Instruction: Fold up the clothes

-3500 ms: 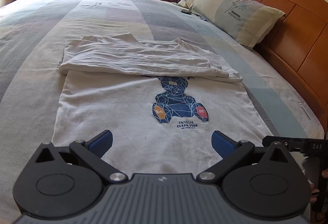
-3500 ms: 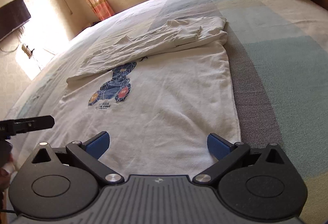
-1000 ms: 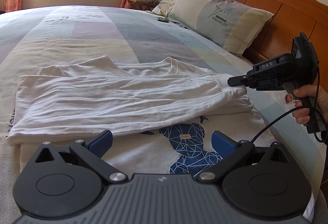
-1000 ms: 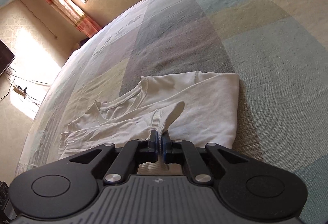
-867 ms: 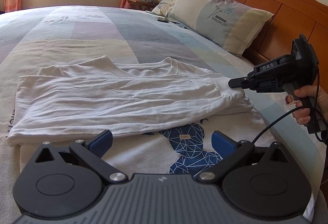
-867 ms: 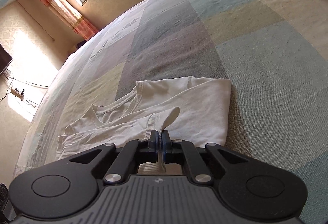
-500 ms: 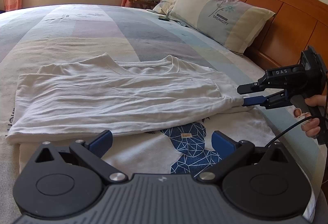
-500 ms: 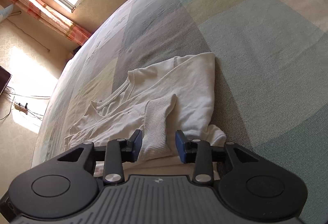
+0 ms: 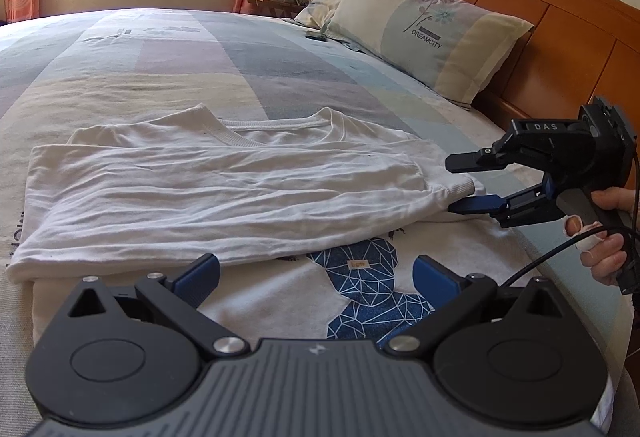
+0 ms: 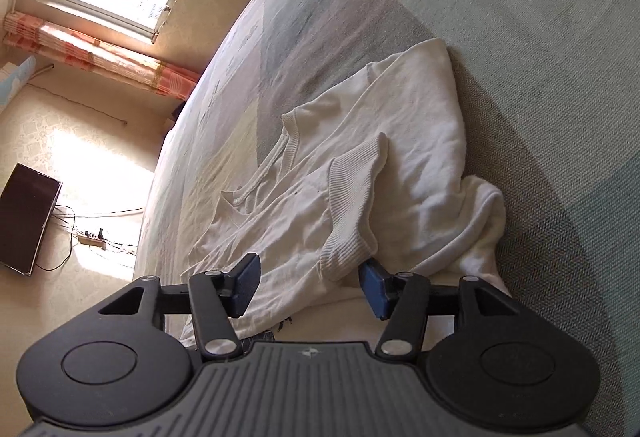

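**Item: long-sleeved shirt, part-folded, sleeve just let go**

White cotton long-sleeved shirt with blue geometric bear print (image 9: 224, 193) is lying on the pastel patchwork bedspread (image 9: 168, 57), its upper part and sleeves folded down across the chest. Ribbed white cuff (image 10: 352, 205) is resting loose. Right gripper (image 10: 308, 287), pinching that cuff a second ago, is now gaping and drawing back: sleeve placed. Left gripper (image 9: 316, 279) is hovering spread wide over the print, as before.

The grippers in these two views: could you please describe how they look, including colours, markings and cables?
Both are matte black with ribbed grey tops, round side discs, silver pivot screws and blue finger pads. The left gripper fills its own view. The right gripper has a pistol-style handle, white "DAS" lettering and a black cable. The hand holding it wears a white wrap on one finger.
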`<move>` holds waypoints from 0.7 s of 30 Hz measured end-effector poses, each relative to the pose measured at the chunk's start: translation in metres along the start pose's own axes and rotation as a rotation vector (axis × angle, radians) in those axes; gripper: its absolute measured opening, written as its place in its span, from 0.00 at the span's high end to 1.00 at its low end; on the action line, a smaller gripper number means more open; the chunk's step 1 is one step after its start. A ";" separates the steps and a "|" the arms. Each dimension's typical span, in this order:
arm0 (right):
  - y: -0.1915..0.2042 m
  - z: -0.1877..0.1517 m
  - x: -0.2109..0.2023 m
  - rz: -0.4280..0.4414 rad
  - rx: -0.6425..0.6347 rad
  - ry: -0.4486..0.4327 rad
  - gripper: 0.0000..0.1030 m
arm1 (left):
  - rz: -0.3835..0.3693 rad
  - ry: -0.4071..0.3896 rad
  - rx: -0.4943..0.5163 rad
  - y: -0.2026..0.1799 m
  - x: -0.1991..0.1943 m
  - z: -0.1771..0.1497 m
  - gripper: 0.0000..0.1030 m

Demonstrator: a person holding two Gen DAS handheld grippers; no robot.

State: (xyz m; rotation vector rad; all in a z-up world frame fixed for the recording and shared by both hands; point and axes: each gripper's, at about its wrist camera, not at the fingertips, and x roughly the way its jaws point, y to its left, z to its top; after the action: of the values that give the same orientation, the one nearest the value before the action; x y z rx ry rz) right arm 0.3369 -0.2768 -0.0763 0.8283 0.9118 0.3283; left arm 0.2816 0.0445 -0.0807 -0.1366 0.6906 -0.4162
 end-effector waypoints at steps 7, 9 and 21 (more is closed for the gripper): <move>0.002 -0.002 0.016 -0.002 0.010 -0.081 0.41 | 0.000 -0.002 -0.003 0.001 0.000 0.000 0.01; -0.002 -0.002 0.020 0.011 -0.001 -0.101 0.42 | 0.004 -0.001 -0.003 0.001 0.000 0.000 0.01; 0.011 0.002 0.013 -0.060 -0.128 -0.192 0.86 | 0.000 -0.001 -0.002 0.002 0.001 0.000 0.01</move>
State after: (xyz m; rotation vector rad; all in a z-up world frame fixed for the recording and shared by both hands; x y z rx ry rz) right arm 0.3471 -0.2637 -0.0745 0.7002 0.7267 0.2478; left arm 0.2828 0.0458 -0.0812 -0.1388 0.6896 -0.4157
